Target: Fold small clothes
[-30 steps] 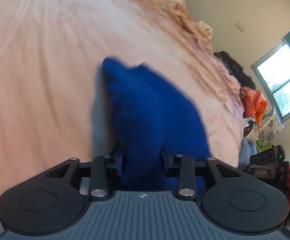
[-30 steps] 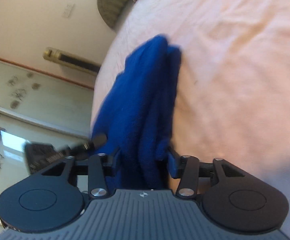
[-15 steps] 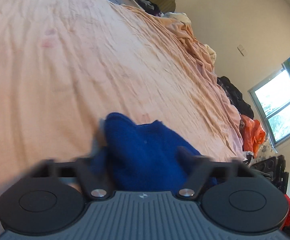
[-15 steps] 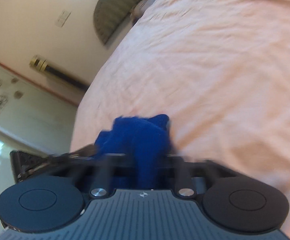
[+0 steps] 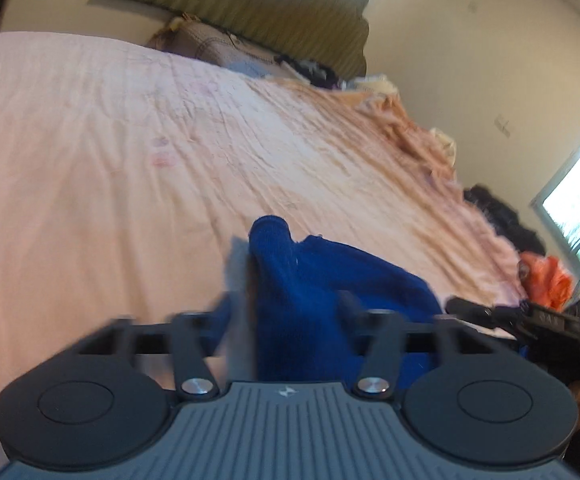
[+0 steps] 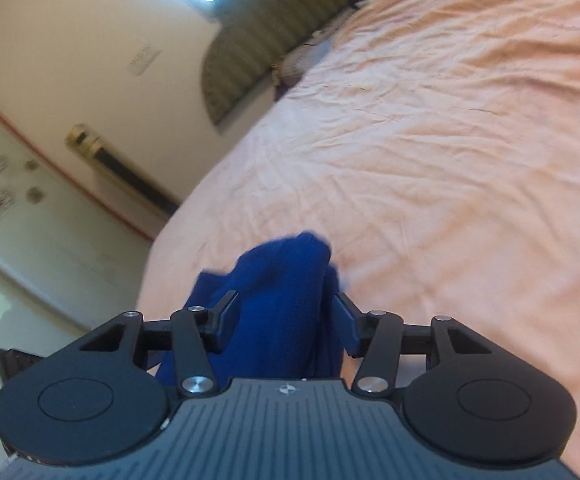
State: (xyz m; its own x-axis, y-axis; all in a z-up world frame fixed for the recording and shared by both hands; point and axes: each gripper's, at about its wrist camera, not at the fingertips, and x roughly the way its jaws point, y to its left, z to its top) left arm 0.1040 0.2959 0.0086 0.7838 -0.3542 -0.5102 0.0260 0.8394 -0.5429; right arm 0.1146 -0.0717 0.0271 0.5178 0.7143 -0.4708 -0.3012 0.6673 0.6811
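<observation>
Blue garment (image 6: 277,300) — no legible writing.

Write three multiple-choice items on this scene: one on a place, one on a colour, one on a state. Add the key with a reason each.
1. Where is the garment?
A. Over the bed sheet
B. On a chair
C. In a drawer

2. What colour is the garment?
A. Red
B. Blue
C. White

3. How is the right hand-held gripper?
A. Open, clear of cloth
B. Out of view
C. Shut on the garment

Key: 1 A, peach sheet spreads all around it; 2 B, the cloth is deep blue in both views; 3 C, cloth fills the space between its fingers. The left hand-held gripper is too blurred to judge.
</observation>
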